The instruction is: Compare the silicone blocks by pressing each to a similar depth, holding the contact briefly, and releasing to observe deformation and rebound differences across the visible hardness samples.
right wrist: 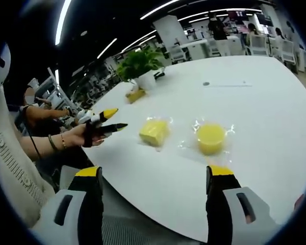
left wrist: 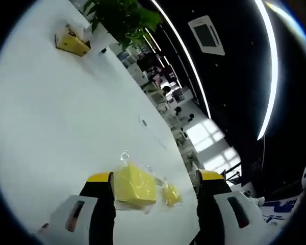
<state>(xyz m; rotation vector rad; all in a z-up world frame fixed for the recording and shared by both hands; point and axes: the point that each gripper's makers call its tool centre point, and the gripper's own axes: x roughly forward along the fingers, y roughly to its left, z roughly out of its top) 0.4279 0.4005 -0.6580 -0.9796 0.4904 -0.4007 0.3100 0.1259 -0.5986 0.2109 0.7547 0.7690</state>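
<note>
White table (right wrist: 255,153) fills most of both views, its rim curving across the lower part of the right gripper view. A plant (right wrist: 138,64) in a white pot stands near the upper middle there, and in the left gripper view it sits at top centre (left wrist: 123,18) with a small yellow box (left wrist: 71,43) beside it at upper left.

Two yellow silicone samples lie in clear wrap at mid-frame of the right gripper view, near each other but apart: a square block (right wrist: 154,132) and a round block (right wrist: 211,138). In the left gripper view the square block (left wrist: 134,186) sits low in the frame between the jaws, close to the left jaw; whether it touches I cannot tell. The round block (left wrist: 171,194) shows small beyond it.

Left gripper (left wrist: 155,179) is spread wide, grasping nothing. In the right gripper view it (right wrist: 111,119) appears at centre left in a person's hand (right wrist: 86,135), short of the square block. Right gripper (right wrist: 155,172) is also released, hanging off the table edge.

Risk, as I judge it: the loose wrap could let a block slide under an off-centre press, spoiling equal depth.
</note>
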